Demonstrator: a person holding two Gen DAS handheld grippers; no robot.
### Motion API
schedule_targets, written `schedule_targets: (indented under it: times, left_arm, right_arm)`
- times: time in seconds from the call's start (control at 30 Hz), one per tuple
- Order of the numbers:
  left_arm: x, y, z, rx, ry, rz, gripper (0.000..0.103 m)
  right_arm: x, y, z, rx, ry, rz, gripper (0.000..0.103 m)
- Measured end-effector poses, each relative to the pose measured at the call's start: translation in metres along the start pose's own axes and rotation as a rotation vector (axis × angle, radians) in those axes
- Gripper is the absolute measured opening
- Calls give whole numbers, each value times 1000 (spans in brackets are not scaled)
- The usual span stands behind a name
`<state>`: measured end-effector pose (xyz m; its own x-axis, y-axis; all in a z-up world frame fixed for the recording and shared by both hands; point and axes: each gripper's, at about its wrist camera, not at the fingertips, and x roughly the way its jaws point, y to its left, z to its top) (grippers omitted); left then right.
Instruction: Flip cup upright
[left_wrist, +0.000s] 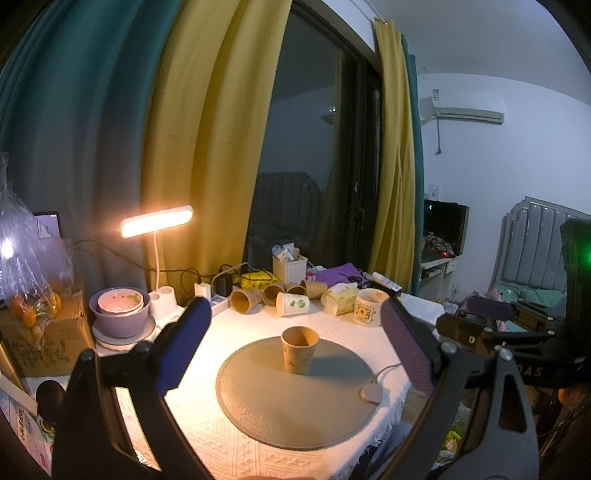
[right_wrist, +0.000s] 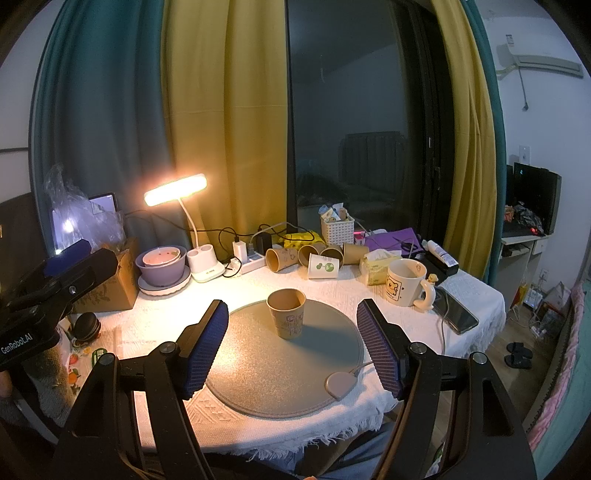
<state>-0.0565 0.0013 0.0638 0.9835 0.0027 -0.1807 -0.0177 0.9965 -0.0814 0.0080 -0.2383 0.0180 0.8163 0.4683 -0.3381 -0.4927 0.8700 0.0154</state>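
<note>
Standing mouth-up on the round grey mat (left_wrist: 295, 402), the brown paper cup (left_wrist: 299, 350) sits between the wide-spread left hand-held gripper (left_wrist: 295, 350). From the right view, the right hand-held gripper (right_wrist: 291, 341) gapes wide, empty; retreating straight back should avoid toppling it.

The cup (right_wrist: 286, 314) is matt brown paper with a faint print. The round mat (right_wrist: 258, 373) has a fine-grained, slightly speckled grey finish. The tablecloth (right_wrist: 343, 284) is white woven cloth with a raised pattern. The mug (right_wrist: 404, 282) is glossy ceramic. The gripper pads (right_wrist: 207, 349) are ribbed blue rubber.
</note>
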Motion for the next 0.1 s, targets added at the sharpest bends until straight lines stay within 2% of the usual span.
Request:
schedule_targets:
  times: [0.1]
  left_arm:
    - [0,-1,-1,2,1,-6,94]
  right_arm:
    - [-1,1,-1,1,0,1,75]
